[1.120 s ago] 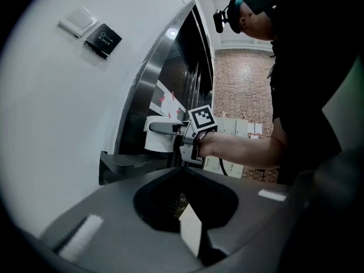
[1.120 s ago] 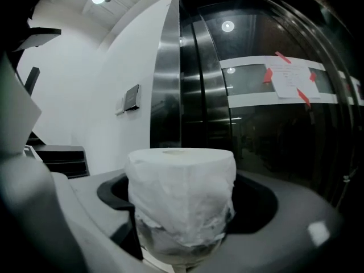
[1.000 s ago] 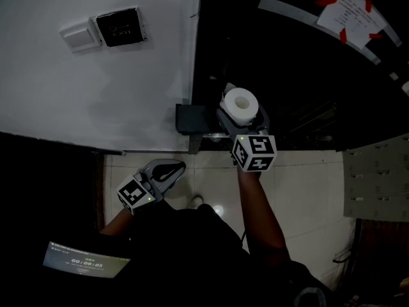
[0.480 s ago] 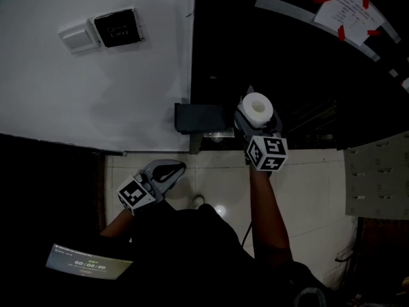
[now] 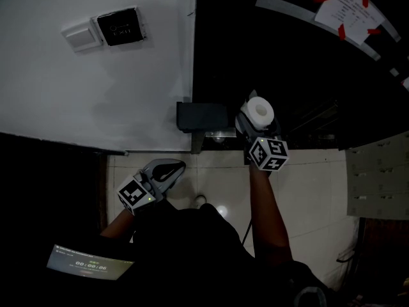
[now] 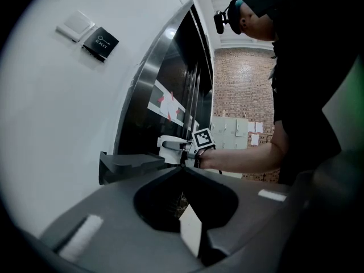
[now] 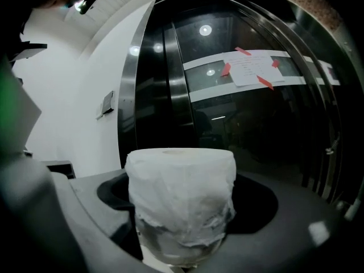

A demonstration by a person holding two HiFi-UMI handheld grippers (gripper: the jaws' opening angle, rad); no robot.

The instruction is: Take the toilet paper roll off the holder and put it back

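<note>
A white toilet paper roll (image 5: 260, 110) stands upright between the jaws of my right gripper (image 5: 257, 119), which is shut on it. It hangs to the right of the dark grey holder (image 5: 202, 116), which is fixed to the wall's lower edge, and is clear of it. The right gripper view shows the roll (image 7: 181, 201) filling the gap between the jaws. My left gripper (image 5: 170, 171) hangs low by my body, shut and empty, its jaw tips meeting. From the left gripper view I see the holder (image 6: 128, 164), the roll (image 6: 169, 151) and the right gripper's marker cube (image 6: 203, 140) just beyond it.
A white wall with a switch and black panel (image 5: 118, 26) lies left of a dark glass door with a taped notice (image 5: 354, 11). Pale floor tiles (image 5: 307, 190) lie below. Grey lockers (image 5: 377, 178) stand at the right, and a timer screen (image 5: 89, 261) at the lower left.
My right gripper has carried the roll to the right, away from the holder, then nearly stopped. The left gripper has not moved.
</note>
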